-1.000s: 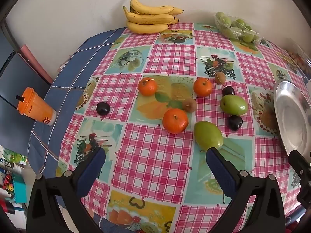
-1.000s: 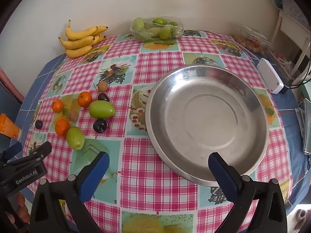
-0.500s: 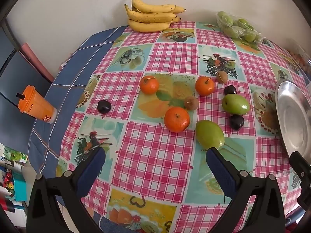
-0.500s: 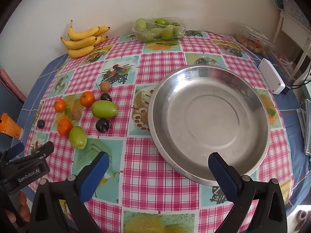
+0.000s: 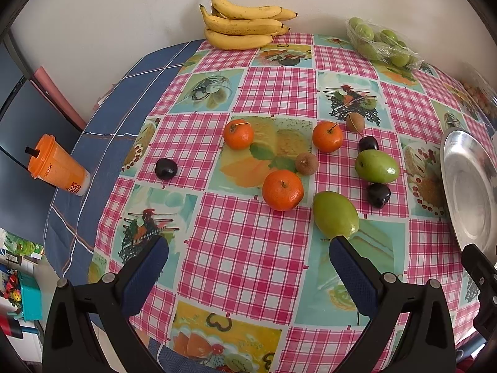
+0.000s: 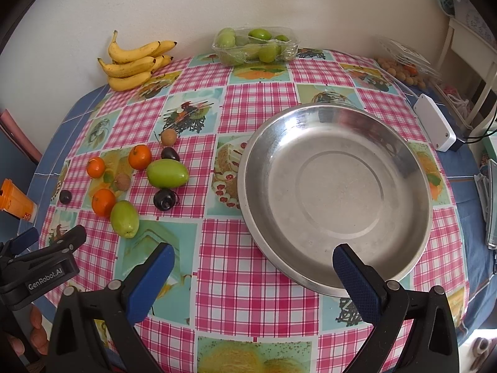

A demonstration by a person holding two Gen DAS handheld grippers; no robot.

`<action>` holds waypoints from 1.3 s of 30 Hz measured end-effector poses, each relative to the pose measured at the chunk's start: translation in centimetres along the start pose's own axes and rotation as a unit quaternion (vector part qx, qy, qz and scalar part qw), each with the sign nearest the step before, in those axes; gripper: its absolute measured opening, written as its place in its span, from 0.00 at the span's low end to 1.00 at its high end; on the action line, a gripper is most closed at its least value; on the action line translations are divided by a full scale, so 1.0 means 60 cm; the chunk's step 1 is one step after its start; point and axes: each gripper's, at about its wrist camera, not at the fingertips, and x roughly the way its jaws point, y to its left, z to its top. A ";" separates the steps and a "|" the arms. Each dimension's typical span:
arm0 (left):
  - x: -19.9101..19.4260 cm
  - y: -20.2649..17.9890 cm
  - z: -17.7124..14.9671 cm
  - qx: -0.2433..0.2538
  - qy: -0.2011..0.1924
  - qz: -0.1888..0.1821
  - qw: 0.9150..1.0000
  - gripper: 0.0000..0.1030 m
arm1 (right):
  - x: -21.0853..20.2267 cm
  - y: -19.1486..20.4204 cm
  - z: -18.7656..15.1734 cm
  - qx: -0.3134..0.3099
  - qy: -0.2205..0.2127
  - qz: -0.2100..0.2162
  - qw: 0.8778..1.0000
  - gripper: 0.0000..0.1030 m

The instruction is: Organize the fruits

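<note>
Checked pink cloth (image 5: 248, 233) covers the round table by a white wall. Both grippers hang spread wide and empty: the left gripper (image 5: 248, 251) near a green fruit (image 5: 335, 216), the right gripper (image 6: 253, 255) over the near rim of the steel plate (image 6: 335, 192). 3 oranges (image 5: 282, 190), 3 dark plums (image 5: 166, 168) and 2 brown fruits (image 5: 306, 163) lie loose left of the plate. Bananas (image 5: 245, 28) sit at the far edge.

An orange lidded cup (image 5: 56, 168) and a white box (image 6: 435, 126) flank the checked tablecloth (image 6: 248, 279).
</note>
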 end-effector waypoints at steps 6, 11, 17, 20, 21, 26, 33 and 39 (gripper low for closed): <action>0.000 0.001 -0.001 0.000 0.000 -0.001 1.000 1.00 | 0.001 0.000 0.000 -0.001 0.000 0.000 1.000 1.00; 0.000 0.001 -0.001 0.000 0.000 -0.001 1.000 1.00 | 0.001 0.001 0.000 0.000 0.000 0.000 1.000 1.00; 0.000 0.001 -0.001 0.000 0.000 -0.001 1.000 1.00 | 0.001 0.001 0.000 0.000 0.001 0.000 1.000 1.00; 0.001 0.002 -0.001 0.000 0.001 -0.001 1.000 1.00 | 0.001 0.001 0.000 -0.001 0.001 -0.001 1.000 1.00; 0.001 0.003 -0.003 0.000 0.001 -0.001 1.000 1.00 | 0.001 0.001 0.000 0.000 0.001 -0.001 1.000 1.00; 0.004 0.008 -0.005 -0.003 0.002 -0.003 1.000 1.00 | 0.001 0.001 0.000 -0.001 0.001 -0.001 1.000 1.00; 0.004 0.008 -0.006 -0.003 0.002 -0.003 1.000 1.00 | 0.002 0.001 0.000 -0.001 0.001 -0.001 1.000 1.00; 0.004 0.007 -0.004 -0.004 0.002 -0.004 1.000 1.00 | 0.002 0.001 0.000 -0.002 0.002 -0.001 1.000 1.00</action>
